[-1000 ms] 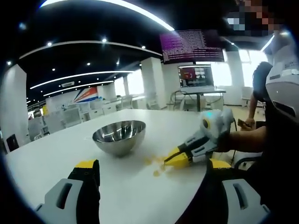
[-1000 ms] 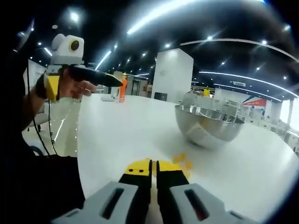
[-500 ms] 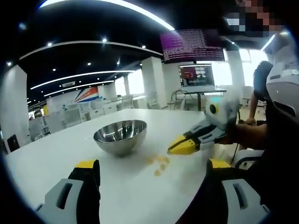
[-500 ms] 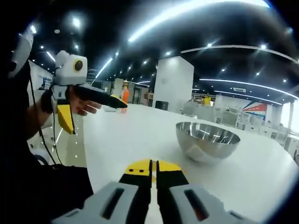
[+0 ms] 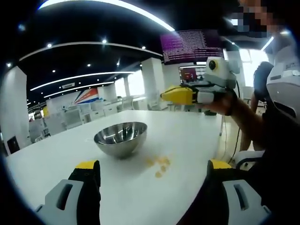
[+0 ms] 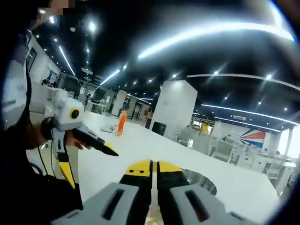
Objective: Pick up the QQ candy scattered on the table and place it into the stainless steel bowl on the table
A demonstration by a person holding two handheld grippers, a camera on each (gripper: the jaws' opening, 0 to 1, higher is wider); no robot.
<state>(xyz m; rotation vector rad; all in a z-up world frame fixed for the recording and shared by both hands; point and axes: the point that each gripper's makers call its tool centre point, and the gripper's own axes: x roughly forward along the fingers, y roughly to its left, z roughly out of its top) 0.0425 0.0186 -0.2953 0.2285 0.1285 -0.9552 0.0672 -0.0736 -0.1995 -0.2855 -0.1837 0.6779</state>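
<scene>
Several QQ candy (image 5: 159,163) pieces remain beside the empty-looking stainless steel bowl (image 5: 120,138); right gripper (image 5: 174,95) jaws together, contents indiscernible; left gripper (image 5: 154,180) jaws apart

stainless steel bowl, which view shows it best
The left gripper view: the stainless steel bowl sits whole on the table, rim and inside visible. In the right gripper view, a sliver of rim shows behind the right gripper.
</scene>
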